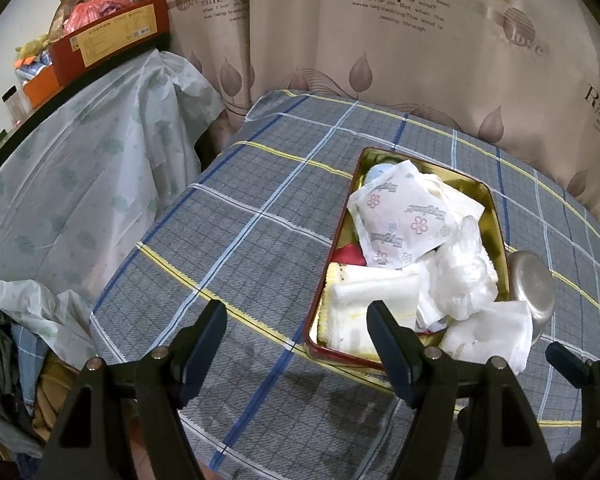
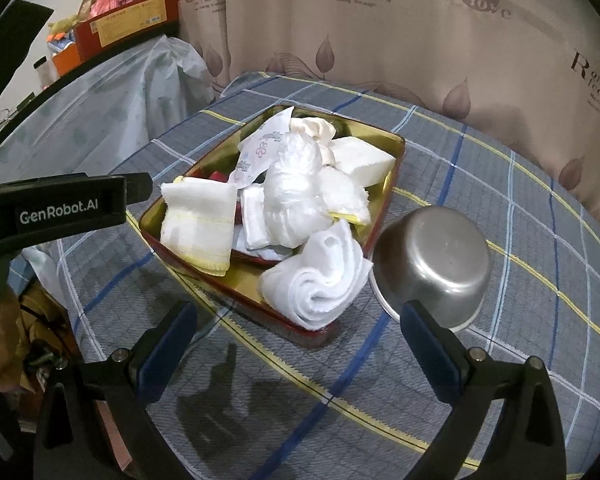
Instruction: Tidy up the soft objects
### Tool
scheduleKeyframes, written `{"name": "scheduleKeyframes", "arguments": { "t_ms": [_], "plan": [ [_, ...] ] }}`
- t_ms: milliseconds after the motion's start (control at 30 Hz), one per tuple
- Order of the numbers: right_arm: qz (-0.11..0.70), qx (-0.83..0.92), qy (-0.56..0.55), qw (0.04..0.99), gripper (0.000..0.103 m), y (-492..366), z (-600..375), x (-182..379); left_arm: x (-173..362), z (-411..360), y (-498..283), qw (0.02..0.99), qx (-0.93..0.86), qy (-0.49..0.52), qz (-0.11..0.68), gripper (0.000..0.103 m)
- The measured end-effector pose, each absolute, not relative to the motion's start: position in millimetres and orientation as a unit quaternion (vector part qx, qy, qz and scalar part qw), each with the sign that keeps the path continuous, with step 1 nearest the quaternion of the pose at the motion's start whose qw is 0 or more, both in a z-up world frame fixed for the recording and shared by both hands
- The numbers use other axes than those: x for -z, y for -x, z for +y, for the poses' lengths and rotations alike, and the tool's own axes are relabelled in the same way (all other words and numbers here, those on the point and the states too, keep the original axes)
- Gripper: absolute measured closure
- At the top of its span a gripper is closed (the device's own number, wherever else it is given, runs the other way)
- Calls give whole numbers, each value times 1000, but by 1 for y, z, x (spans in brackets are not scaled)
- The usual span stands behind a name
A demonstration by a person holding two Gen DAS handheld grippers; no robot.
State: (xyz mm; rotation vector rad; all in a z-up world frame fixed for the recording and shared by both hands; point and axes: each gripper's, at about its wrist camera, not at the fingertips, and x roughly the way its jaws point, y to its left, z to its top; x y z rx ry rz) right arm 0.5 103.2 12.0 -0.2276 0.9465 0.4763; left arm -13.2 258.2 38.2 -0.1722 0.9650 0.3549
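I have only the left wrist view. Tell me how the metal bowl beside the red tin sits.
Observer: The round steel bowl stands upside down, base up, on the checked cloth, close beside the red tin with a gold lining.
Operator: Report the right claw. I see just one tip of it.
Observer: The right claw is open with nothing between its fingers, and hangs over the cloth on the near side of the tin.
Operator: Now describe the white towel at the tin's near corner.
Observer: The rolled white towel lies across the corner rim, and part of it hangs outside the tin.
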Motion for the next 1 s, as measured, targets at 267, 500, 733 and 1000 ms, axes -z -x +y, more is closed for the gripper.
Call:
{"name": "scheduleKeyframes", "arguments": {
  "t_ms": [267,500,733,1000],
  "plan": [
    [450,-227,111,856,2,-1,104,-12,-38,259,13,868,-169,81,460,29],
    [451,-227,111,856,2,-1,105,-11,-37,257,13,868,-169,79,460,29],
    [448,-230,116,856,2,1,108,-10,-37,256,13,869,-166,79,460,29],
    [445,-230,122,857,2,3,112,-10,-39,255,11,869,-162,81,461,29]
  ]
}}
